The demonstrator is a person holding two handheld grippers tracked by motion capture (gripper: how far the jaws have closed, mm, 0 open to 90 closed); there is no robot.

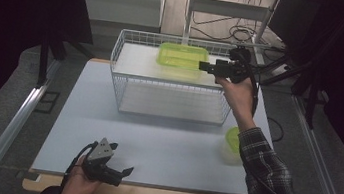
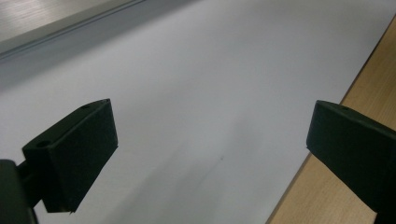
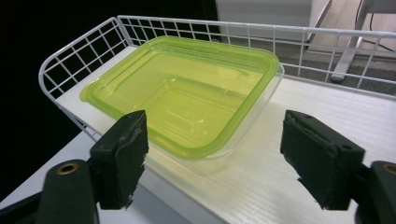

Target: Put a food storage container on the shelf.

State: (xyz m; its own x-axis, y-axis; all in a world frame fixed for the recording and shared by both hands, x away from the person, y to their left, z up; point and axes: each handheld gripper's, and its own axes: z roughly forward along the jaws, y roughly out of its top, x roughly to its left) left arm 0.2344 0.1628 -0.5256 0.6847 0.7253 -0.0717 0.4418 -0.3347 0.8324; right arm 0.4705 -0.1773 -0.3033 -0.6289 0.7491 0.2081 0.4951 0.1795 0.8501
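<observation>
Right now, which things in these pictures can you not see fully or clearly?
- Round green-lidded container, high view: the right sleeve covers its right side.
- Rectangular green-lidded container, right claw view: the near corner sits behind the left jaw.
- Wire rack, right claw view: cut off by the right edge.
- Left claw, high view: small and dark.

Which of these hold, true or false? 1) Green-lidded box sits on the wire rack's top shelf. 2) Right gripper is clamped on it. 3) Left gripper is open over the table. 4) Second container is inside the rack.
1) True: the green-lidded box sits on the wire rack top shelf.
2) False: the right gripper is open, pads clear of it.
3) True: the left gripper is open above the table.
4) False: the second container sits on the table beside the rack.
</observation>
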